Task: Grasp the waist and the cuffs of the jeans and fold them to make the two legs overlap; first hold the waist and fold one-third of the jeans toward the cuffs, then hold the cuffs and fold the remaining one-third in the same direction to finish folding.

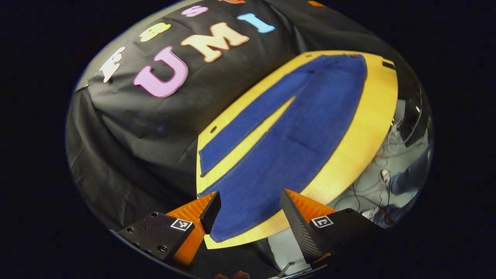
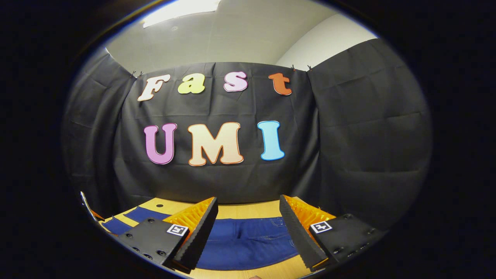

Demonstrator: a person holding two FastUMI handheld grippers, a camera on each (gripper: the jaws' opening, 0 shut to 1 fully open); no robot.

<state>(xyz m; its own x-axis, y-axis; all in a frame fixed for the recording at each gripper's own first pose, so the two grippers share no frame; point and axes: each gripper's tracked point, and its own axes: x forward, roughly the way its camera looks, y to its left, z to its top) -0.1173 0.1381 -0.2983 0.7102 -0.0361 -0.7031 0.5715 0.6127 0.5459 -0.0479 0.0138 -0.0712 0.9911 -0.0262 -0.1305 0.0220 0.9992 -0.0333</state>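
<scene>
Two spread claws [image 1: 248, 217] [image 2: 248, 228] — jeans [image 1: 294, 143] flat

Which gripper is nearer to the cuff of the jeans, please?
Left. The left gripper hangs open over a cuff of the jeans; the right gripper is open at their waist.

No brand, number or word can be read on the jeans [image 1: 294, 139] or the table [image 1: 372, 128]. Each claw carries a small square black-and-white coded marker on each of its two mounts, seen in both the left gripper view and the right gripper view; these are patterns, not legible text.
</scene>
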